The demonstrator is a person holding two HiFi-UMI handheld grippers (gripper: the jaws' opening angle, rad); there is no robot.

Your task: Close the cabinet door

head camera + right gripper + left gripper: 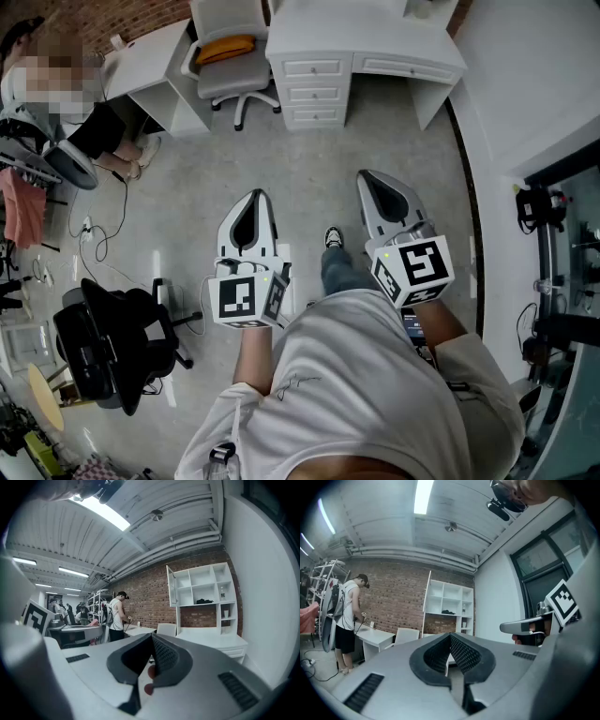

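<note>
The left gripper (252, 199) and right gripper (371, 178) are pale grey teardrop shells around a black-lined opening. In the left gripper view the pads (461, 653) are black and ribbed, and slotted vents sit at 8 and 3 o'clock of the opening. Each gripper carries a white cube with black square markers. A small green light shows at 1 o'clock of the left cube (246, 298) and at 10 o'clock of the right cube (415, 265). The person wears a light grey short-sleeved shirt (375, 394) with small dark script, blue-grey trousers (343, 272) and a black-and-white shoe (333, 237).

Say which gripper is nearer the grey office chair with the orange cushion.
Left. The left gripper points toward the grey office chair; the right gripper sits farther to its right.
</note>
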